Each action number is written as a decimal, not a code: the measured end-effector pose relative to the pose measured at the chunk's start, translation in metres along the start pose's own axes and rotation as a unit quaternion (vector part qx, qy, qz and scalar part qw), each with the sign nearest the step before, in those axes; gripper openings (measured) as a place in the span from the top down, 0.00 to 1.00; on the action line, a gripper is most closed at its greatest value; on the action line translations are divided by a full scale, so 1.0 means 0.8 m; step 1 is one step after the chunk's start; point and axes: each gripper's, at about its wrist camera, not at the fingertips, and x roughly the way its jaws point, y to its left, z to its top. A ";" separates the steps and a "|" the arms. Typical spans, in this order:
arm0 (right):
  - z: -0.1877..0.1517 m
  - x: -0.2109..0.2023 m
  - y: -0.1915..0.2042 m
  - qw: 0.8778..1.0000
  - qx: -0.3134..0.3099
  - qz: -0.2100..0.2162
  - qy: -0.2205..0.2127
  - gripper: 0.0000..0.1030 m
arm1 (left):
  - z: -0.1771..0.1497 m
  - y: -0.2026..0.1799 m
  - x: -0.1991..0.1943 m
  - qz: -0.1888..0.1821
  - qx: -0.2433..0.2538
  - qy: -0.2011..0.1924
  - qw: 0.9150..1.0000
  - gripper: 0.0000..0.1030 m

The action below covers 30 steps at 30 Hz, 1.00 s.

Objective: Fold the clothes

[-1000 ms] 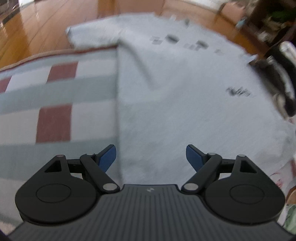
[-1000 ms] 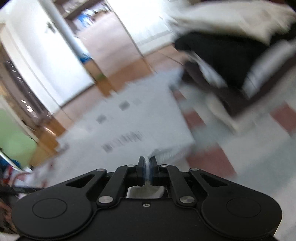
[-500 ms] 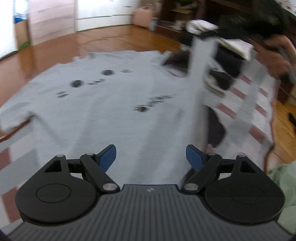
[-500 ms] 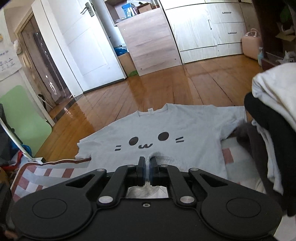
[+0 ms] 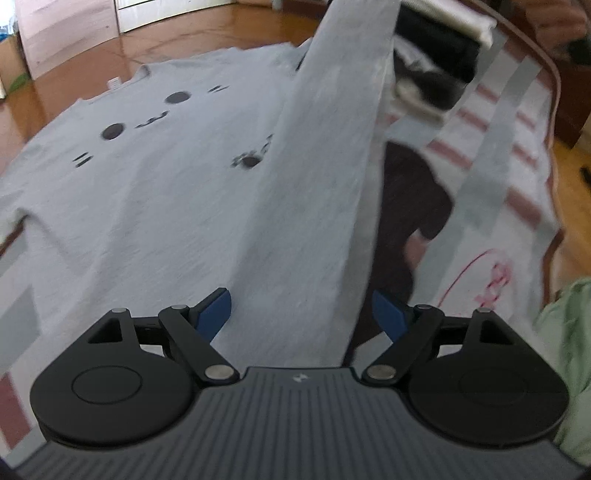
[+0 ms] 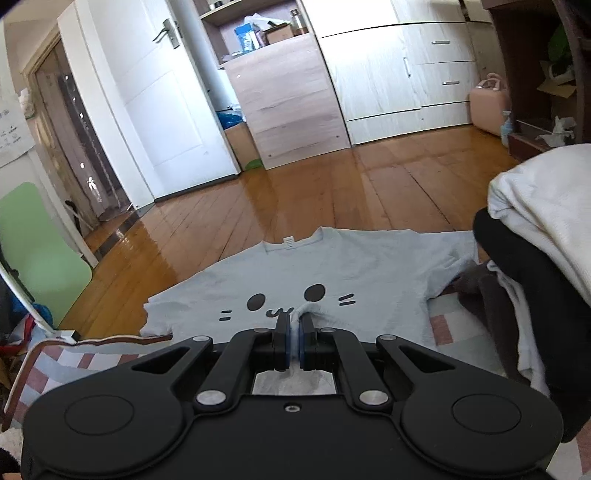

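Note:
A pale grey T-shirt (image 5: 147,192) with a black cat face lies spread over a striped blanket and the wooden floor. Its right edge is lifted into a tall taut strip (image 5: 332,155) running up out of the left wrist view. My left gripper (image 5: 301,314) hangs open just above the shirt's lower part, blue pads apart, nothing between them. In the right wrist view the T-shirt (image 6: 369,273) lies flat with its collar at the far side, and my right gripper (image 6: 294,332) is shut on a pinched fold of its grey cloth, held above the shirt.
A pile of folded white and black clothes (image 6: 535,258) stands to the right of the shirt. The red-and-grey striped blanket (image 5: 498,155) lies under everything. A light green cloth (image 5: 569,350) lies at the right. A person's hand (image 5: 554,18) shows at top right. Cabinets (image 6: 388,74) and a door stand beyond.
The left wrist view swung right across the shirt to its lifted right edge. The right gripper rose with the pinched cloth, pulling that edge up into a tall strip.

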 end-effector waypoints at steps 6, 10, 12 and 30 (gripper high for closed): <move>-0.001 0.013 -0.006 0.998 -0.026 -0.059 0.007 0.93 | -0.031 0.049 -0.013 0.116 -0.042 0.047 0.991 0.19; -0.010 0.038 -0.020 0.994 -0.037 -0.103 0.021 0.93 | -0.051 0.086 -0.023 0.201 -0.079 0.079 0.973 0.22; -0.015 0.052 -0.032 0.992 -0.034 -0.119 0.030 0.93 | -0.054 0.111 -0.042 0.200 -0.132 0.049 0.970 0.27; -0.053 0.085 -0.096 0.993 -0.014 -0.103 0.060 0.79 | -0.048 0.151 -0.055 0.236 -0.199 -0.030 0.951 0.31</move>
